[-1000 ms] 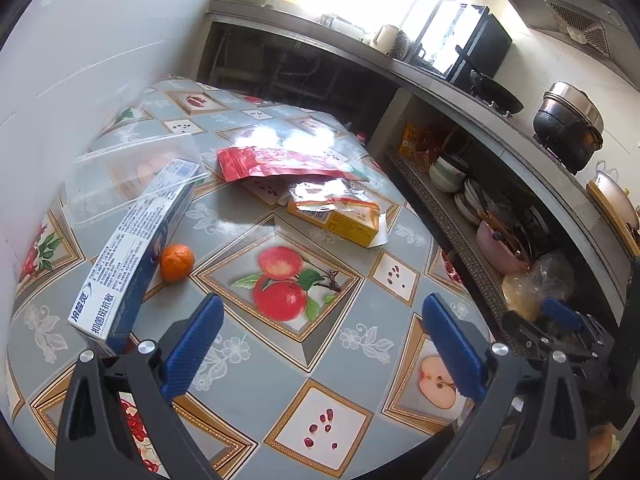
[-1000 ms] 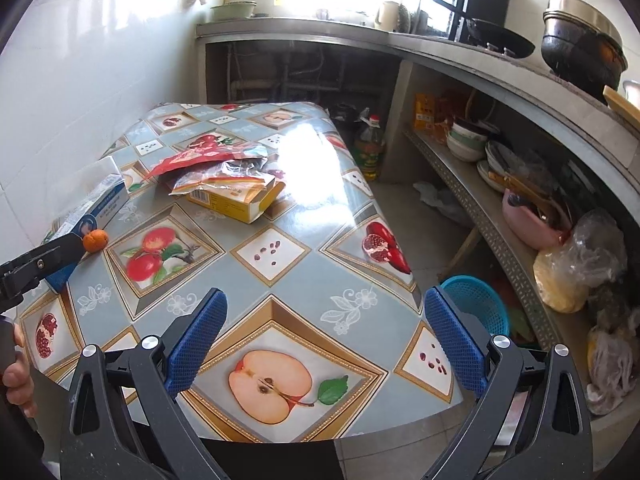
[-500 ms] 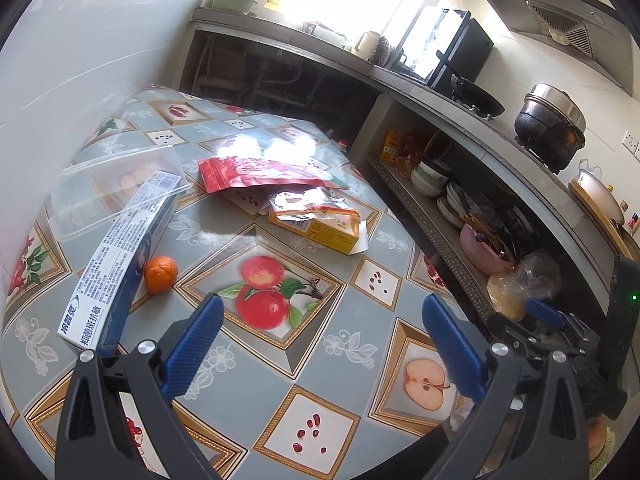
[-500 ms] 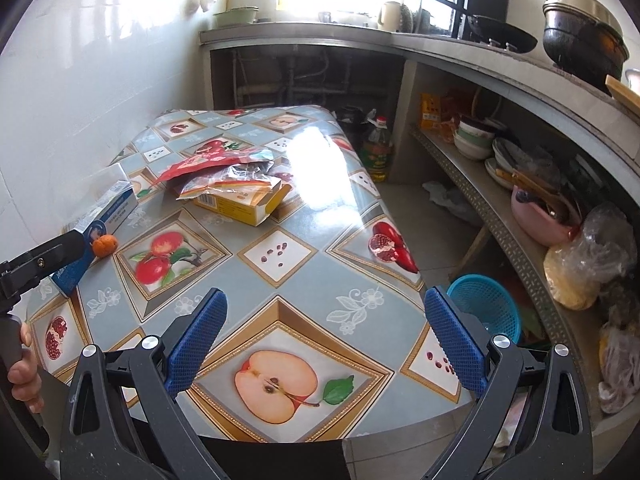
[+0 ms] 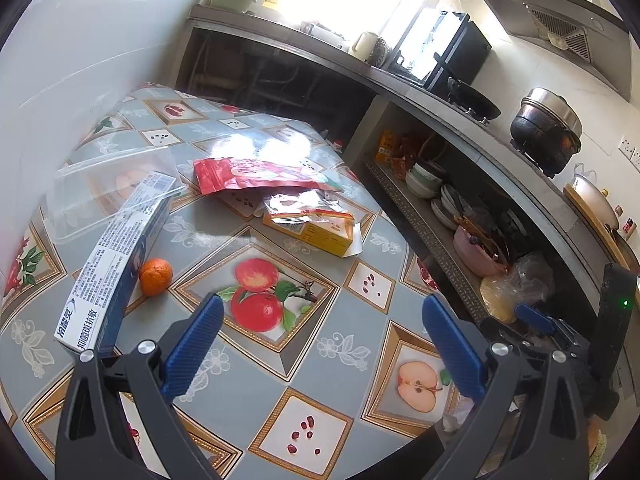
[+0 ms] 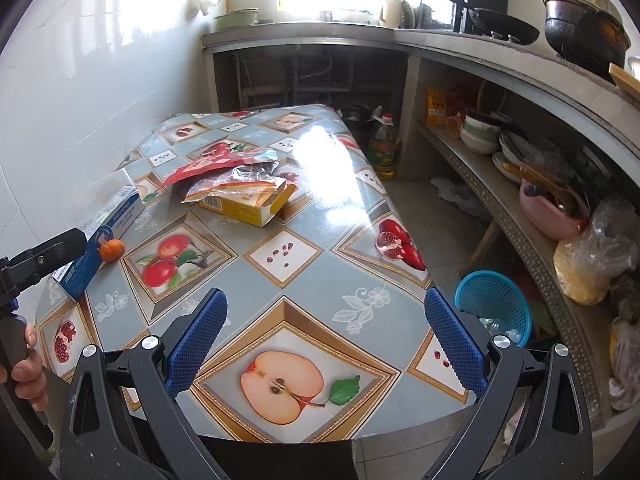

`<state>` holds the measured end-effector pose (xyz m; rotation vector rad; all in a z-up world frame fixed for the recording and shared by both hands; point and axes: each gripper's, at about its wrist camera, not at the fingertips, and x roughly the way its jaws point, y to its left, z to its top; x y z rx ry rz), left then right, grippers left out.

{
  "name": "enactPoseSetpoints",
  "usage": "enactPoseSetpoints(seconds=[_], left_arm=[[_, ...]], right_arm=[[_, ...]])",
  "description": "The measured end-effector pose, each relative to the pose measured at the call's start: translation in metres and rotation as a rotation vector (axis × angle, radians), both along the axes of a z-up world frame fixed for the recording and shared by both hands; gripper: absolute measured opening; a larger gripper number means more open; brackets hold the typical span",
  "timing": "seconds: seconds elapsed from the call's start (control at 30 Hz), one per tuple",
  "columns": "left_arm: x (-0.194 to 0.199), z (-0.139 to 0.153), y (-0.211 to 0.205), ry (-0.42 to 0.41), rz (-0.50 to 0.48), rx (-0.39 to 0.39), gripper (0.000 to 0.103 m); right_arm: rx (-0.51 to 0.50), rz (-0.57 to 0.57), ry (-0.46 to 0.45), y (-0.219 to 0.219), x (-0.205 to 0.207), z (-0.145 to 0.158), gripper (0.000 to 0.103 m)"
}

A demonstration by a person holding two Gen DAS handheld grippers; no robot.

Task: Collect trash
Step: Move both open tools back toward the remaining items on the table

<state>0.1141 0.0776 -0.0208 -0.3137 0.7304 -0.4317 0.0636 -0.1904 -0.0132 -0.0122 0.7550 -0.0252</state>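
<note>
Left wrist: left gripper (image 5: 322, 346) fingers wide apart, empty | right gripper (image 6: 326, 344) likewise, above table (image 6: 320, 276)

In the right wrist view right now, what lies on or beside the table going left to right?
Blue toothpaste box → orange → yellow carton → oil bottle on the floor → blue basket beside the table.
</note>
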Motion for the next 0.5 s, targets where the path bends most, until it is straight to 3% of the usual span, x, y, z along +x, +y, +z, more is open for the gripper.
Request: enactPoseSetpoints(seconds=[0.5], left_arm=[[-0.0001,0.0012,-0.0005,-0.008,-0.002,0.008,0.097]], right_arm=[[0.031,0.004,-0.006,-0.0034,0.0006,0.0023,0.095]])
